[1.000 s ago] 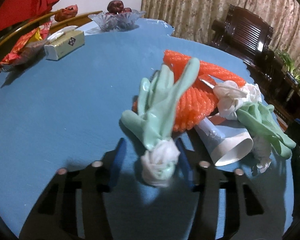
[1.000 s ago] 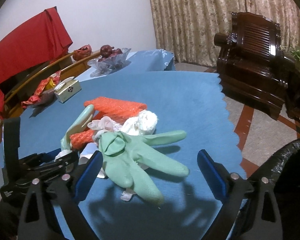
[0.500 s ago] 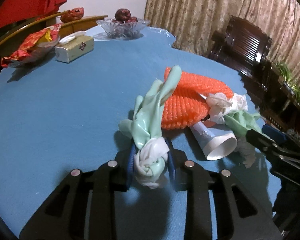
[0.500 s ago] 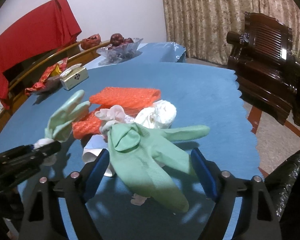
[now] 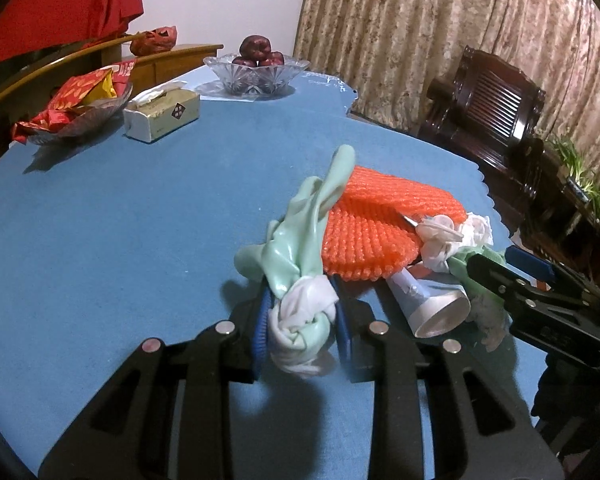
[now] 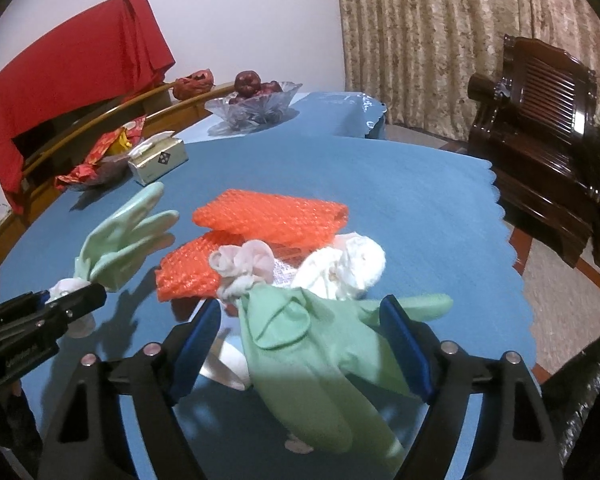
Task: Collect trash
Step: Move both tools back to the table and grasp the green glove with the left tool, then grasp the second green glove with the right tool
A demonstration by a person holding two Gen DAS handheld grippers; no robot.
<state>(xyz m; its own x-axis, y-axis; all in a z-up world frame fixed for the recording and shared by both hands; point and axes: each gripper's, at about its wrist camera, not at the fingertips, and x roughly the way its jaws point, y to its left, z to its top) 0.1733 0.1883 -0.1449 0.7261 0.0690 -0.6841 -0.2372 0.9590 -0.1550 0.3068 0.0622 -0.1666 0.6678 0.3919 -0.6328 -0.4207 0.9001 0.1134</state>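
Observation:
My left gripper [image 5: 302,326] is shut on the white cuff of a pale green rubber glove [image 5: 300,240], which stands up off the blue table; it also shows in the right wrist view [image 6: 116,244]. My right gripper [image 6: 302,344] is open, its fingers on either side of a second green glove [image 6: 312,352] that lies on the table. Behind it lie orange foam netting [image 6: 268,220], crumpled white tissue [image 6: 348,264] and a paper cup [image 5: 432,300] on its side.
At the far side of the table [image 5: 100,220] stand a tissue box [image 5: 162,114], a glass fruit bowl [image 5: 256,72] and a dish of red wrappers [image 5: 76,108]. A dark wooden chair [image 6: 540,128] stands to the right. A black bag [image 6: 580,392] shows at the lower right.
My left gripper closed on the first glove's cuff and lifted it a little. My right gripper moved forward and lower around the second glove, its jaws narrowing but still open.

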